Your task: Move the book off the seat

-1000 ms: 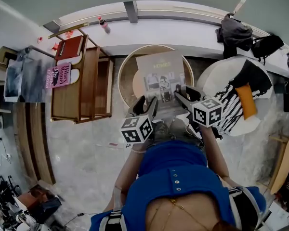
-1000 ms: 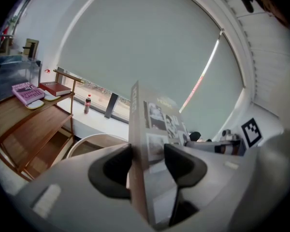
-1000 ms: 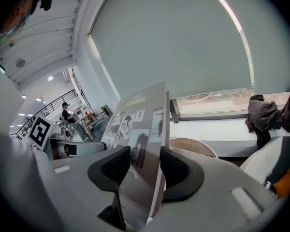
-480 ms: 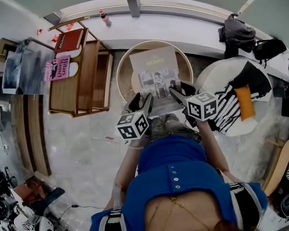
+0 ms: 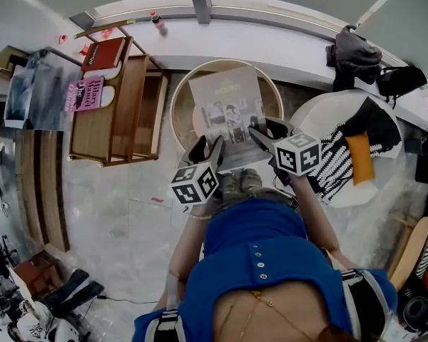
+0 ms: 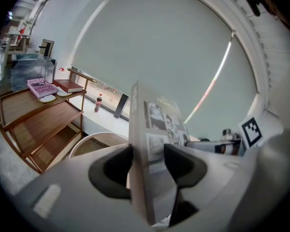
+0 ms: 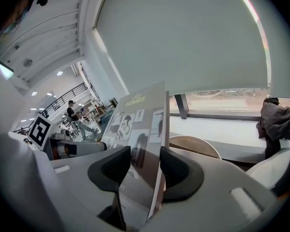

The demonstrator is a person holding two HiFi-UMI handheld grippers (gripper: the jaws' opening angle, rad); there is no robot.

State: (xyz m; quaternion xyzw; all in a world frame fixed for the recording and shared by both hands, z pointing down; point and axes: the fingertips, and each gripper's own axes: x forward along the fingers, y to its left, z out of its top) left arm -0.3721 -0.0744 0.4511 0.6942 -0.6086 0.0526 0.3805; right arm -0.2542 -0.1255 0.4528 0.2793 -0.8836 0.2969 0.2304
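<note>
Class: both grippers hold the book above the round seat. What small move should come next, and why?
Probably carry the book sideways, clear of the round seat, perhaps toward the wooden shelf. The left gripper and right gripper are both shut on its near edge, and it hangs over the seat.

The book [image 5: 228, 112], clamped at its near edge by the left gripper [image 5: 210, 148] and the right gripper [image 5: 267, 130], now sits slightly further up and left in the head view. Its far edge nearly meets the round seat's [image 5: 180, 116] far rim. The room slides too: the wooden shelf [image 5: 128, 105] stands higher in the picture.
</note>
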